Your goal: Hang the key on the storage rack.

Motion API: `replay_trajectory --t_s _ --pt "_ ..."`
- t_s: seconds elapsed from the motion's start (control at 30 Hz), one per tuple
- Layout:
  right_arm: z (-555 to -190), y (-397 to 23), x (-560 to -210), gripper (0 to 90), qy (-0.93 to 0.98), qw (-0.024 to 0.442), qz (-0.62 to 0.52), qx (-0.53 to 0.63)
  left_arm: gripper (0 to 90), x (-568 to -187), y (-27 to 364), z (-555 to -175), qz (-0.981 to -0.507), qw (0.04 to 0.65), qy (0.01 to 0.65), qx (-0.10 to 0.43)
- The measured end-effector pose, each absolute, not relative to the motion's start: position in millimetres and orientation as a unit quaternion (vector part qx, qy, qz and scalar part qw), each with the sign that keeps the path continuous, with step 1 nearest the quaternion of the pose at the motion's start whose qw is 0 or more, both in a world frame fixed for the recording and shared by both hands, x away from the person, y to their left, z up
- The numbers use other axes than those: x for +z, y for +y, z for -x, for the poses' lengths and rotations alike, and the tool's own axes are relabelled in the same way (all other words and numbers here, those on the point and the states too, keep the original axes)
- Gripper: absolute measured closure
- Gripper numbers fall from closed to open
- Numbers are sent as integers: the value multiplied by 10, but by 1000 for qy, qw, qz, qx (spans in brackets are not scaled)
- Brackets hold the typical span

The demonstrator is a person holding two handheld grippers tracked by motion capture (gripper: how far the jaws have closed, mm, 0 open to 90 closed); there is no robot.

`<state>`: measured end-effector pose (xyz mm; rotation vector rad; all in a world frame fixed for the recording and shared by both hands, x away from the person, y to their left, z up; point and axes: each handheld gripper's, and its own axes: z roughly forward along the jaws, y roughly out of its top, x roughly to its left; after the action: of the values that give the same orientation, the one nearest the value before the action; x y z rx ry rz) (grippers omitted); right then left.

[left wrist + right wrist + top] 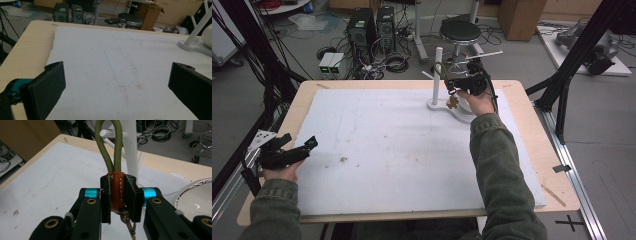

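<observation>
Near the bench's (532, 145) far right corner, right fingers (121, 195) clamp the keychain's leather band (117, 192), left fingers (53, 82) apart; its loop (110, 145) could snag the white stand (130, 142)

The white stand (438, 80) rises at the far right of the bench (532, 150), its pegs sticking out sideways and its flat base (447, 106) spreading toward the near side. Left of the stand, the white mat (387, 150) lies bare and open right across to the bench's left edge. Right beside the stand, the right gripper (460, 85) and a green cord loop (110, 147) crowd the post.
</observation>
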<state>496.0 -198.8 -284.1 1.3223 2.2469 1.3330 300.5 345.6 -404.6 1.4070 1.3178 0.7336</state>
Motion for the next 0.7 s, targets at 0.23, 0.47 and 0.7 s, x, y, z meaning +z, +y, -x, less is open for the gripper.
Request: replay_trajectory --t_s 0.23,0.47,0.7 --pt "-5025 -1963 -2913 764 763 103 -460 442 17 -4049 3459 -3009 -587 512 548 305" --pt "-5084 -1942 -2973 761 763 102 -467 436 17 -4054 3462 -3014 -588 512 548 305" --pt "-5124 -1920 -3017 761 763 105 -473 428 17 -4058 3462 -3019 -588 511 548 305"
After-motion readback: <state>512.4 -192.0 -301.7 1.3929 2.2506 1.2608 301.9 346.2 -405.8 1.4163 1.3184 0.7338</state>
